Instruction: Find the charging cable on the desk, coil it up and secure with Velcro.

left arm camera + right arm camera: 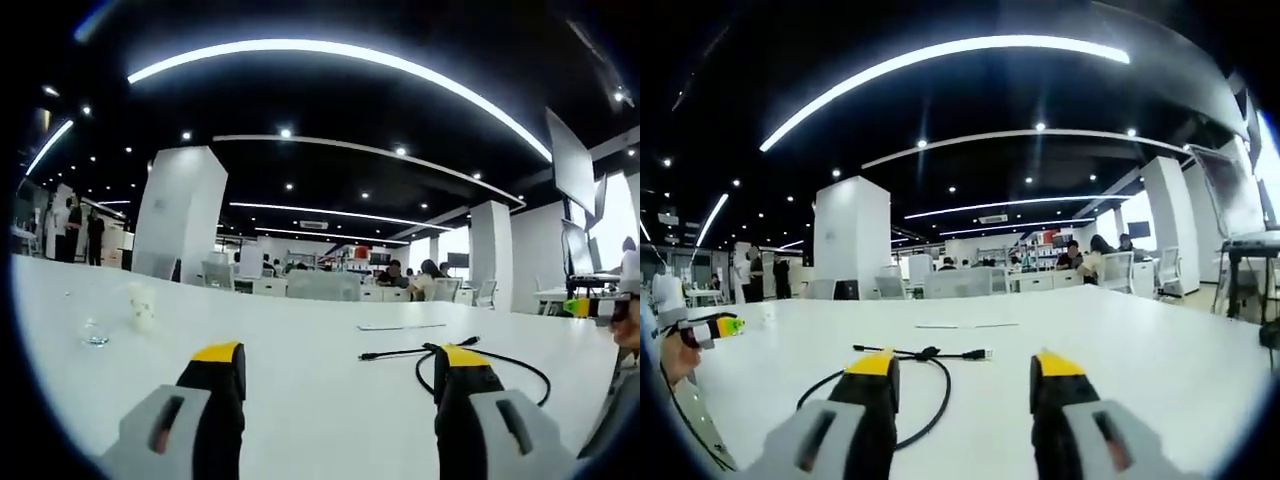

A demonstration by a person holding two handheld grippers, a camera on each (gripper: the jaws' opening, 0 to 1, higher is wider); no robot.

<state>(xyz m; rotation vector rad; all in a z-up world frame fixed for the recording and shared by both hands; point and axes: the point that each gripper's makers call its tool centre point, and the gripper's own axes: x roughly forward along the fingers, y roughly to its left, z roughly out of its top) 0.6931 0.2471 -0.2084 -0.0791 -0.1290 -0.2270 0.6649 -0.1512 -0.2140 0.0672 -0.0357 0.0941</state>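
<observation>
My left gripper [340, 375] hangs low over the desk [300, 330] with its jaws wide and nothing between them. My right gripper [965, 385] is the same, jaws wide and empty. The cable [500, 362] lies loose on the desk between the two. In the left gripper view it runs from a plug, out ahead of the jaws, toward the right jaw, then loops round behind that jaw's tip. In the right gripper view the cable [930, 355] stretches crosswise just ahead of the jaws, with its loop falling behind the left jaw. Both grippers look about equally near. I judge the coiling not yet begun; the first grasp should take the straight run near the plug.
</observation>
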